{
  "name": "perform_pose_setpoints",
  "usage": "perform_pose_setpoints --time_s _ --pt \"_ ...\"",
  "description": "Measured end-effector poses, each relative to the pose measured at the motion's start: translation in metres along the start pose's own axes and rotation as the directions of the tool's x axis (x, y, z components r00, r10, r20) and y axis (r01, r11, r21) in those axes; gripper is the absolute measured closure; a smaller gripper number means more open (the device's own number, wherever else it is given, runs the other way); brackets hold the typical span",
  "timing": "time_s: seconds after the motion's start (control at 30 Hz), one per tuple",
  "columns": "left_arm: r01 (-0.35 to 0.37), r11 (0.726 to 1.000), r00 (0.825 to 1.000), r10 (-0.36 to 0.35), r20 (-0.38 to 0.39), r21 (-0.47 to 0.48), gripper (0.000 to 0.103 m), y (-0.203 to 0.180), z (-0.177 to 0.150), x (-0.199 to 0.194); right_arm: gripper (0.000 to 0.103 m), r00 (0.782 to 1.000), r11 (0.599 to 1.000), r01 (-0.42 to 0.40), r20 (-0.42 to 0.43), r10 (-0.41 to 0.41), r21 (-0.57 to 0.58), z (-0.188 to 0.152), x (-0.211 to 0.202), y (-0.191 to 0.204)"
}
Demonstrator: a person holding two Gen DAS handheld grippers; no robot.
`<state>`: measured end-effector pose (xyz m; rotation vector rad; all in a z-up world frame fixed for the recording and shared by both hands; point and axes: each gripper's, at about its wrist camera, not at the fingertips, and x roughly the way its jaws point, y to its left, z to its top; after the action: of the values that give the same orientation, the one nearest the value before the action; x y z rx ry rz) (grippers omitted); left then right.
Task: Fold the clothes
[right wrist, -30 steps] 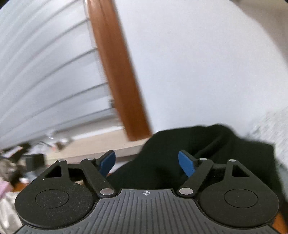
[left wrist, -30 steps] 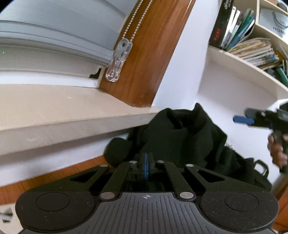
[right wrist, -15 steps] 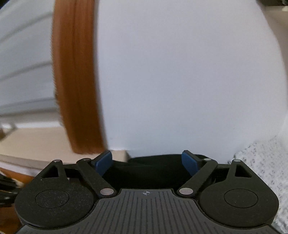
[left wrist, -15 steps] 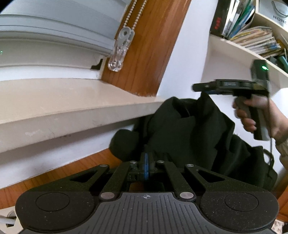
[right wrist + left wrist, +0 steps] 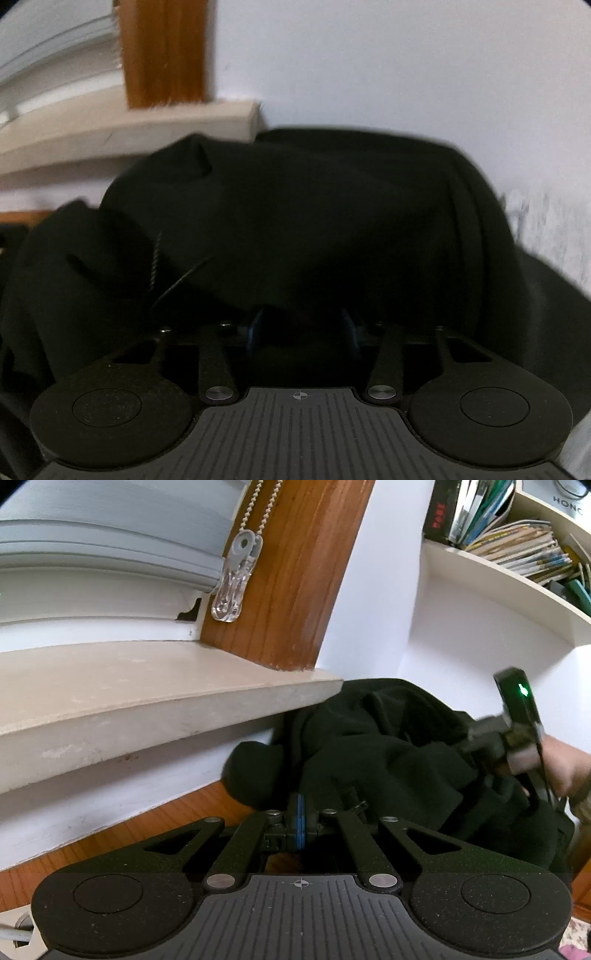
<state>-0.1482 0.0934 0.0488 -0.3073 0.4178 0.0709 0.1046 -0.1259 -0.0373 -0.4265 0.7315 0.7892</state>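
The right hand-held gripper [image 5: 301,328] has just been closing on the black garment [image 5: 314,214] in mid-frame – the pick-up step – next lift it, while the left hand-held gripper [image 5: 301,821] is together, empty.

I am working in a lived-in room of a home, perhaps a study. I see a window with grey blinds [image 5: 110,535], a bead cord [image 5: 258,513] and a wooden frame [image 5: 295,572] above a pale stone sill [image 5: 147,694]. A wall shelf [image 5: 498,576] holds stacked books and magazines [image 5: 517,542], and the floor [image 5: 184,819] is wood.
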Motion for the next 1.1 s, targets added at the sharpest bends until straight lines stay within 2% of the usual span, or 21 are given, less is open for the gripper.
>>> perform_pose_setpoints --time_s 0.13,0.3,0.37,0.47,0.57,0.6,0.63,0.67,0.8,0.83,0.87,0.9,0.97,1.0,1.03,1.1 --pt "-0.001 1.000 1.000 0.001 0.001 0.005 0.103 -0.002 0.001 -0.001 0.060 0.998 0.998 -0.063 -0.022 0.064 0.031 -0.020 -0.018 0.002" --pt "0.004 1.000 1.000 -0.005 -0.005 -0.028 0.103 0.003 0.004 -0.003 0.060 0.992 0.993 -0.113 -0.062 0.110 -0.033 -0.039 -0.045 0.025" --pt "0.019 0.999 1.000 -0.019 -0.010 -0.043 0.101 0.004 0.005 -0.003 0.059 0.993 0.991 -0.104 -0.060 0.099 -0.084 -0.040 -0.057 0.037" --pt "0.044 0.998 0.998 -0.046 -0.033 -0.039 0.101 0.001 0.005 -0.001 0.054 0.997 0.989 -0.069 0.006 0.071 -0.129 -0.025 -0.078 0.056" --pt "0.082 0.996 0.994 -0.084 -0.063 -0.041 0.101 0.000 0.004 0.002 0.046 0.995 0.989 -0.021 0.093 0.035 -0.148 -0.004 -0.096 0.057" --pt "0.083 0.996 0.994 -0.086 -0.069 -0.041 0.101 0.000 0.004 0.002 0.038 0.993 0.987 0.003 0.115 0.015 -0.158 0.003 -0.097 0.057" --pt "0.083 0.996 0.993 -0.086 -0.075 -0.042 0.101 0.000 0.003 0.003 0.031 0.993 0.984 0.014 0.120 0.008 -0.177 0.011 -0.093 0.059" --pt "0.086 0.995 0.993 -0.089 -0.082 -0.042 0.101 0.001 0.003 0.003 0.029 0.993 0.978 0.019 0.115 0.005 -0.208 0.017 -0.088 0.062" --pt "0.093 0.995 0.991 -0.097 -0.091 -0.042 0.101 0.003 0.003 -0.002 0.029 0.994 0.954 0.082 0.099 -0.056 -0.287 0.029 -0.068 0.067" --pt "0.089 0.995 0.992 -0.092 -0.088 -0.039 0.092 0.004 0.004 -0.004 0.029 0.994 0.952 0.085 0.094 -0.060 -0.294 0.032 -0.061 0.068" --pt "0.074 0.997 0.994 -0.076 -0.083 -0.032 0.077 0.004 0.005 -0.006 0.029 0.994 0.951 0.084 0.093 -0.059 -0.299 0.034 -0.056 0.068" --pt "0.054 0.998 0.995 -0.056 -0.078 -0.022 0.072 0.003 0.006 -0.009 0.029 0.994 0.949 0.083 0.092 -0.058 -0.303 0.036 -0.052 0.068" --pt "0.041 0.999 0.997 -0.042 -0.071 -0.015 0.061 0.003 0.006 -0.012 0.032 0.995 0.943 0.085 0.079 -0.063 -0.322 0.038 -0.043 0.071" --pt "0.036 0.999 0.997 -0.037 -0.069 -0.013 0.059 0.003 0.007 -0.013 0.040 0.996 0.942 0.076 0.072 -0.055 -0.328 0.039 -0.039 0.072" --pt "0.037 0.999 0.997 -0.038 -0.072 -0.013 0.054 0.003 0.007 -0.014 0.058 0.997 0.943 0.067 0.067 -0.047 -0.327 0.039 -0.038 0.072" --pt "0.046 0.999 0.995 -0.047 -0.083 -0.016 0.050 0.004 0.007 -0.014 0.078 0.998 0.944 0.048 0.057 -0.031 -0.327 0.039 -0.036 0.071"
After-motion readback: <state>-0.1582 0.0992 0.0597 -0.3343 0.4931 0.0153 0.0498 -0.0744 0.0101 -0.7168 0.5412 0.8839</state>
